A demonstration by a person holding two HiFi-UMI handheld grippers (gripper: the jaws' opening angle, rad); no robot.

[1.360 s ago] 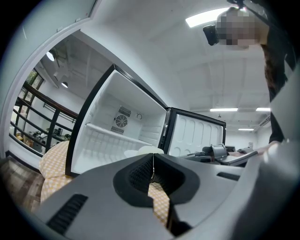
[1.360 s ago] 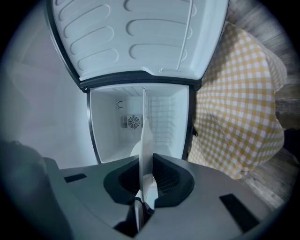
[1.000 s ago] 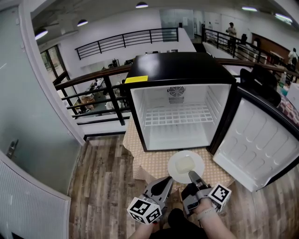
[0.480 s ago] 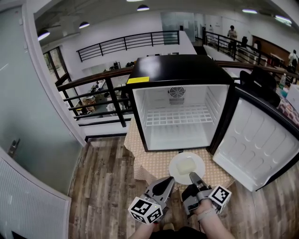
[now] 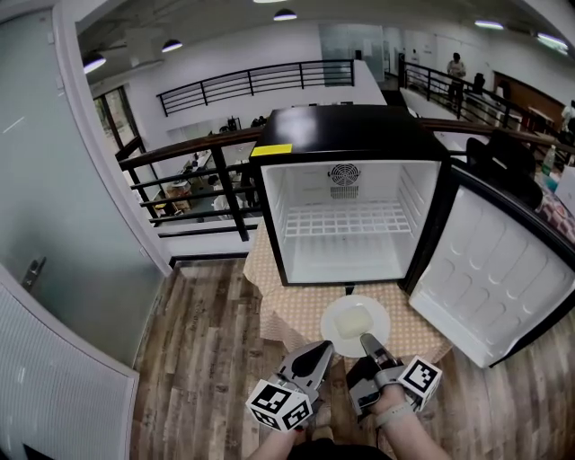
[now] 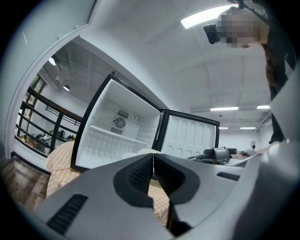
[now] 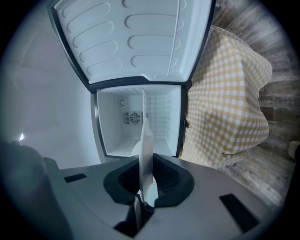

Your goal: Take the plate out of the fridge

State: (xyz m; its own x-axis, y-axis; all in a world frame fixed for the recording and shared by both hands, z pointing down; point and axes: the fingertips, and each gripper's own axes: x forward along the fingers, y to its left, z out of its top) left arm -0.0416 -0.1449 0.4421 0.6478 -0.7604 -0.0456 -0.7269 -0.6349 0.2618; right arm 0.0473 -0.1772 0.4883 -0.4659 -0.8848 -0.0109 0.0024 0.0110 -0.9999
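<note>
Plate (image 5: 332, 329) near rim hidden behind right tongs (image 5: 367, 340); fridge door (image 5: 499, 278) cut off, rt edge.

Yellow checked tablecloth (image 5: 287, 314) at lower centre, grey-brown wooden plank floor (image 5: 198, 359) around it, black railing (image 5: 236, 193) at centre left, frosted glass wall (image 5: 63, 225) down the left side, round ceiling lights (image 5: 286, 14) along the top, a person (image 5: 457, 67) standing far off at upper right.
</note>
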